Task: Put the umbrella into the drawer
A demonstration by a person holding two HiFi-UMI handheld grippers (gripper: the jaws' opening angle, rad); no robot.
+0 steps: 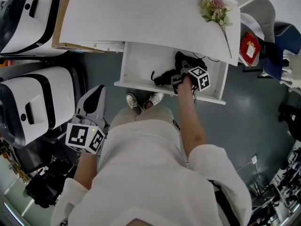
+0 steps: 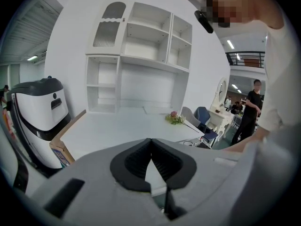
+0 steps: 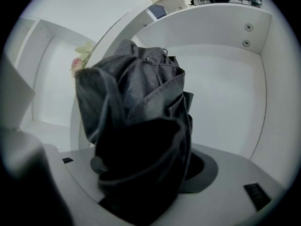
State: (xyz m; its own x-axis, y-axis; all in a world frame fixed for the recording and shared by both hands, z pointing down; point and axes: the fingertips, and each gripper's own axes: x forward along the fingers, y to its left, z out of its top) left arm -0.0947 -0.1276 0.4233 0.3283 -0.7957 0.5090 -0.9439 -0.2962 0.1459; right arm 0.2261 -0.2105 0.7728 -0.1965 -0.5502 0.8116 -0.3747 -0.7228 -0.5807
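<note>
A folded black umbrella (image 1: pixel 165 76) lies low in the open white drawer (image 1: pixel 141 62) under the white desk (image 1: pixel 141 18). My right gripper (image 1: pixel 179 78) reaches down into the drawer and is shut on the umbrella. In the right gripper view the dark crumpled fabric of the umbrella (image 3: pixel 141 121) fills the gap between the jaws of the right gripper (image 3: pixel 148 175), with the drawer's white walls (image 3: pixel 225 93) around it. My left gripper (image 1: pixel 96 94) hangs apart at the lower left, away from the drawer. Its pads (image 2: pixel 136 161) meet with nothing between them.
A sprig of pink flowers (image 1: pixel 215 9) lies on the desk's right end. Two large white and black machines (image 1: pixel 28 102) stand on the floor at the left, beside a cardboard panel (image 1: pixel 59 32). A red box (image 1: pixel 249 46) and chairs are at the right. The person's shoes (image 1: pixel 141 101) are below the drawer front.
</note>
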